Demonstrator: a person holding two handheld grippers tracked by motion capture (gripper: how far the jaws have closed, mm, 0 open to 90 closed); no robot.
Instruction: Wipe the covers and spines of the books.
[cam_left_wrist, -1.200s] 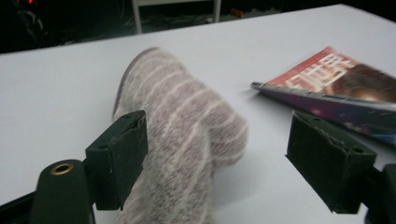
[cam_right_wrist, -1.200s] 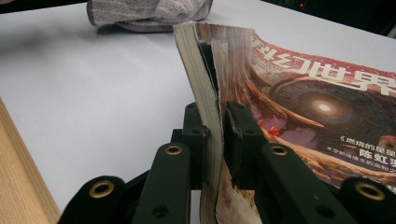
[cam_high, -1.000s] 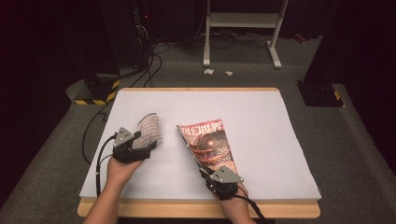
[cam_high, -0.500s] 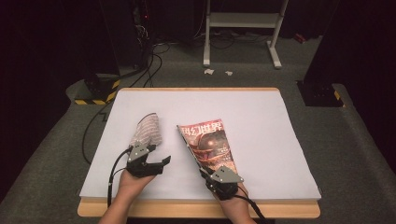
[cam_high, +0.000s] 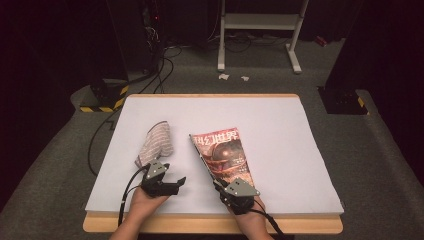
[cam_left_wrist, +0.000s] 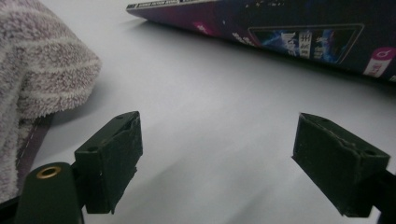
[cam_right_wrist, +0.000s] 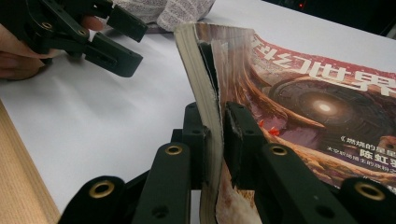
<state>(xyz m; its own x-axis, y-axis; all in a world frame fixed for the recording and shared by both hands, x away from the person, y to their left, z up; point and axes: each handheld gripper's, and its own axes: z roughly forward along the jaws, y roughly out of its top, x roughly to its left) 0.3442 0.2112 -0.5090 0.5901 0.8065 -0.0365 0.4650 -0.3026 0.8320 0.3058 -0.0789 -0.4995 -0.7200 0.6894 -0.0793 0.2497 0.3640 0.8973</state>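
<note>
Left gripper (cam_high: 172, 181) lowered off towel (cam_high: 156, 142), jaws just opening, empty.

Bright, even overhead light on white table (cam_high: 280, 130), dark bg; soft shadows, close-ups slightly blurred w/ foreground out of focus.

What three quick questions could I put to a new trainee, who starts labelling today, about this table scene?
1. True or false: the right gripper is clamped on the magazine.
2. What lies between the left gripper's jaws? A) the striped towel B) nothing C) the magazine's spine
3. In the high view, on which side of the magazine does the towel lie?

Key
1. True: its pads pinch the raised edge of the magazine.
2. B: the jaws stand wide over the bare white table cover, having just been opening.
3. On its left, apart from it.
</note>
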